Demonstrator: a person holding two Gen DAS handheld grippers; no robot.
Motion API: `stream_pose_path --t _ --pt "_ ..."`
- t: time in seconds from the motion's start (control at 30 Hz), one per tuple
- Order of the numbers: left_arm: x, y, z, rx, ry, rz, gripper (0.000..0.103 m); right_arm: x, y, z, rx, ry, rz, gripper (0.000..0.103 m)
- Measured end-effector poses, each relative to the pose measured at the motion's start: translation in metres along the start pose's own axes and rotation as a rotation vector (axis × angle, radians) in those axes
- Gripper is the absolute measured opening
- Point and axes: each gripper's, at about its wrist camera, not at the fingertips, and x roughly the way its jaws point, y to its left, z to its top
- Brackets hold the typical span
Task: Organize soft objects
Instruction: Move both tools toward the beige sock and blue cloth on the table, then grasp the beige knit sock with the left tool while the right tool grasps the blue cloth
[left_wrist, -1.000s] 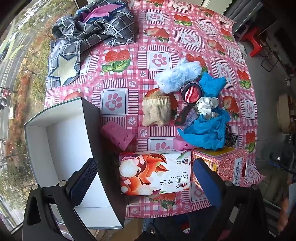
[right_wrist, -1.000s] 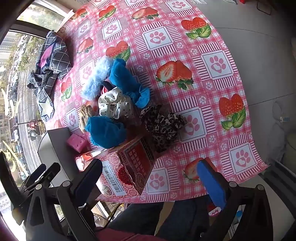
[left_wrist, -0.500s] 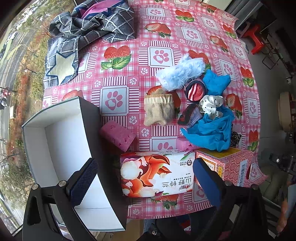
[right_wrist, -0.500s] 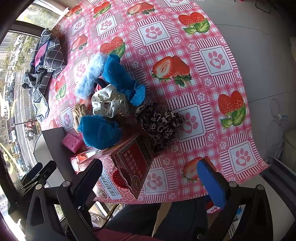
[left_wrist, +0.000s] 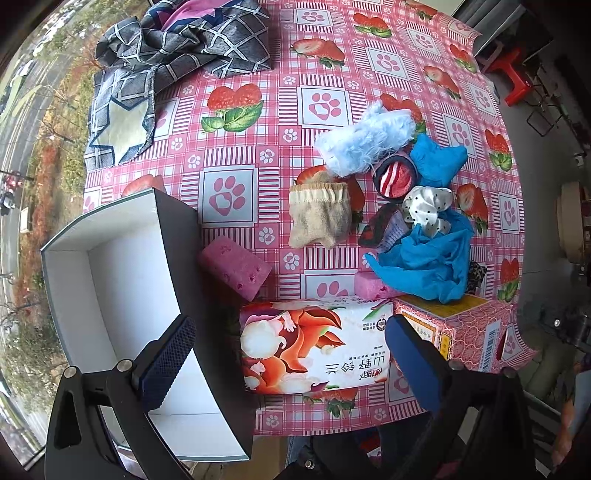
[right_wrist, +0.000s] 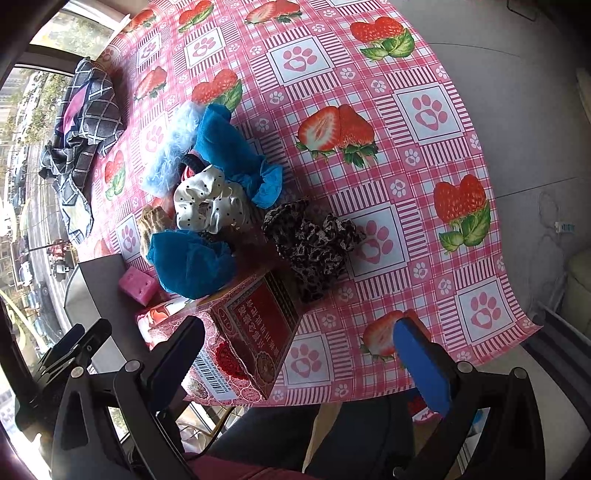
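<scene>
The worktop carries a pink check cloth with strawberry and paw prints. Compared with the frames one second back, both views show slightly more of the near edge and the objects sit a little farther ahead: both units have drawn back a short way. No object has moved. The sorting has therefore not begun.

An open white box lies ahead-left of the left hand-held gripper; it is empty and is the likely container. A checked garment lies far ahead at the worktop's far side.

A tissue pack lies directly ahead of the left hand-held gripper, between its fingers in the view. A red carton touches the pack and sits ahead-left of the right hand-held gripper.

The soft pile lies beyond both: blue cloth, fluffy blue item, beige sock, dotted scrunchie, leopard scrunchie. A pink sponge lies just beside the box.

Both hand-held grippers are spread wide and hold nothing.
</scene>
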Motion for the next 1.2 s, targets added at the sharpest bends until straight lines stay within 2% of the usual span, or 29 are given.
stream_pose_path --t 0.2,0.37,0.67,0.97,1.2 --pt "0.005 0.001 0.001 -0.004 -0.006 -0.018 0.102 0.002 0.0 0.0 -0.001 0.004 0.013 0.103" --pt "0.014 -0.001 0.002 -0.007 0.124 -0.093 0.102 0.004 0.002 0.002 -0.005 0.006 0.019 0.103" --pt "0.025 0.001 0.022 -0.002 0.086 -0.018 0.102 0.007 0.032 0.008 -0.095 -0.014 0.008 0.103" --pt "0.052 0.0 0.05 -0.014 0.091 -0.035 0.102 0.016 0.078 0.01 -0.261 -0.023 0.01 0.103" --pt "0.08 -0.006 0.074 -0.002 0.091 -0.074 0.102 0.039 0.109 0.016 -0.379 0.0 -0.059 0.103"
